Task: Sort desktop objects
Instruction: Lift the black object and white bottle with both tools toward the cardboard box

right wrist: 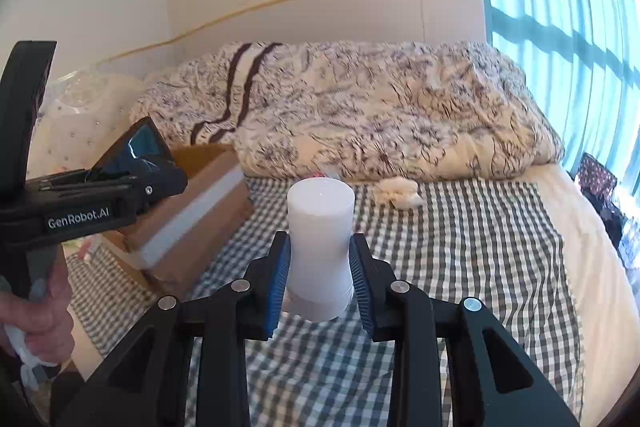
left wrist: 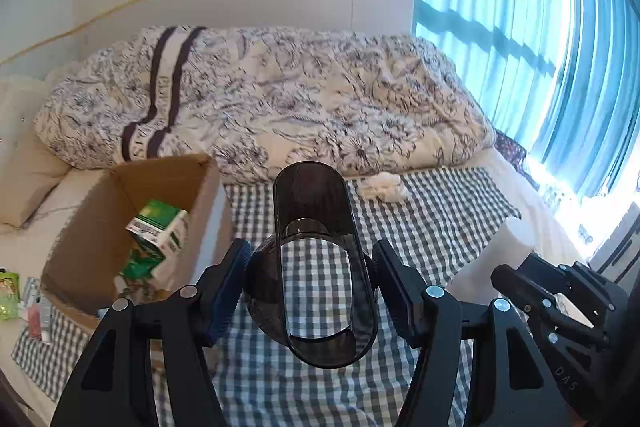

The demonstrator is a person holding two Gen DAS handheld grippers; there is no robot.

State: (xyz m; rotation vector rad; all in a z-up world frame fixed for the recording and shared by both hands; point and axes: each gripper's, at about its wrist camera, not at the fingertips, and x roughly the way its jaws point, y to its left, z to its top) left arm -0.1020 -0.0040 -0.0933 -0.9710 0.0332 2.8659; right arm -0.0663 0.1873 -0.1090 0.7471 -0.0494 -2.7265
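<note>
- Holding two things at once above the checked cloth [right wrist: 460, 247] on the bed: my left claw [left wrist: 310, 291] is gripping a dark translucent container [left wrist: 316, 267], my right claw [right wrist: 318, 279] is clamped on a white cylinder [right wrist: 320, 247].
- Pressing its blue pads [left wrist: 228, 291] against the container's bulging sides, the left claw is carrying it with the open mouth tipped toward the camera; I am judging it thin, smooth plastic, light but slippery, and likely to flex if squeezed harder.
- Pinching the white cylinder low on its body, near the base, the right claw is leaving most of it standing free above the pads. It is looking matte and fairly stiff, so I am judging the grip secure, though top-heavy if I tilt.
- Waiting to my left is the cardboard box [left wrist: 120, 227], already holding green cartons [left wrist: 156, 227].
- Lying apart near the patterned duvet [right wrist: 380, 115] is a crumpled white tissue [right wrist: 400, 197], soft and light.
</note>
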